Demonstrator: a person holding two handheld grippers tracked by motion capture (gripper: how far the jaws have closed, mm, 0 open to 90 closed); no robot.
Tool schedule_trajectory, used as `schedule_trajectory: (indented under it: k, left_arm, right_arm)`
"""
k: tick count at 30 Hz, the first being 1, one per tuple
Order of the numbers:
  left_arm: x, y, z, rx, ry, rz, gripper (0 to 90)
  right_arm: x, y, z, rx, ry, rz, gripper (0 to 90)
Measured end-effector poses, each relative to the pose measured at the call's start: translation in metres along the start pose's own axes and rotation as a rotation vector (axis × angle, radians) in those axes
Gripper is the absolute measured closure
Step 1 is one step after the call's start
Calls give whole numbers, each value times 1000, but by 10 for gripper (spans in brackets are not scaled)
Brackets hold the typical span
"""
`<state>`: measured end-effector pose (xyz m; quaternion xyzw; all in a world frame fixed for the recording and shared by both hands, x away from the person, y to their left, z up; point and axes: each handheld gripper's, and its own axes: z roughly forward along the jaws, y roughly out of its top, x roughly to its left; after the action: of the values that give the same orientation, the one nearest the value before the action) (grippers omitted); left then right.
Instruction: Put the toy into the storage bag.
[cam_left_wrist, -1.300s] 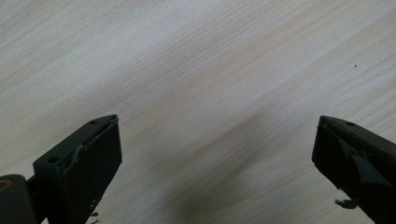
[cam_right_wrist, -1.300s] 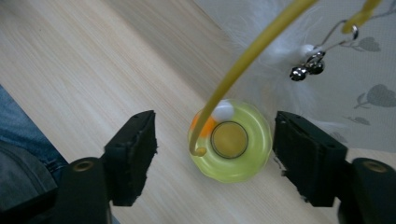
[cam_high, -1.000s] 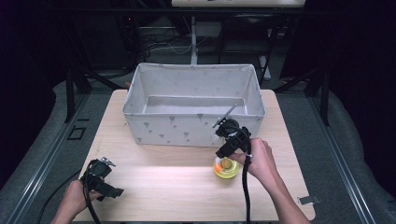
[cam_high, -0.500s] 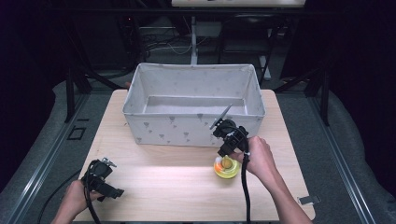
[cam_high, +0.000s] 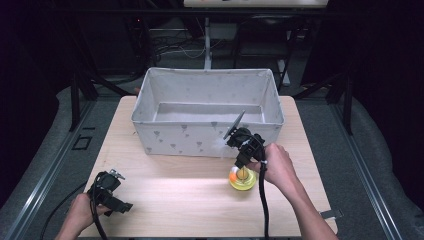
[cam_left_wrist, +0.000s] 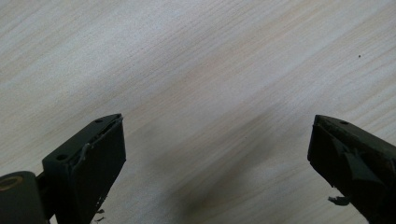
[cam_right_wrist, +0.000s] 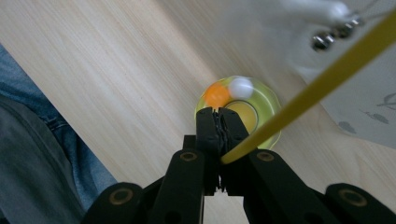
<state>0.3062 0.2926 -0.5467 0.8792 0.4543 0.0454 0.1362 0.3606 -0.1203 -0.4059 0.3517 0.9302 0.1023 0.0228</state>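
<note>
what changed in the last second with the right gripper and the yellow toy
The right hand-held gripper has just been closing its jaws and is now shut on the rim of the yellow toy on the table. The left hand-held gripper stays open over bare wood, and the fabric bin has not moved.

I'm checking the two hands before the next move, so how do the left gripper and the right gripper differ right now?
The left gripper has its jaws wide apart with nothing between them; the right gripper has just closed its jaws onto a thin yellow stick. The left gripper sits over bare table near the front left corner; the right gripper points down over a yellow dish beside the fabric bin. Both are black and hand-held.
</note>
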Motion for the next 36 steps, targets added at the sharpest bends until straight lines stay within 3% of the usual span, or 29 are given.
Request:
schedule_trajectory:
  k: [19,20,31,36]
  left_arm:
    - [0,0,1,7,3,9,48]
    - [0,0,0,7,4,9,48]
    - [-1,0,1,9,2,6,48]
    - [-1,0,1,8,3,6,48]
  right_arm:
    - [-1,3,-5,43,29,-19,883]
    - [0,2,-5,38,38,-4,883]
    - [5,4,-14,45,63,-41,883]
    - [4,5,-19,40,50,-54,882]
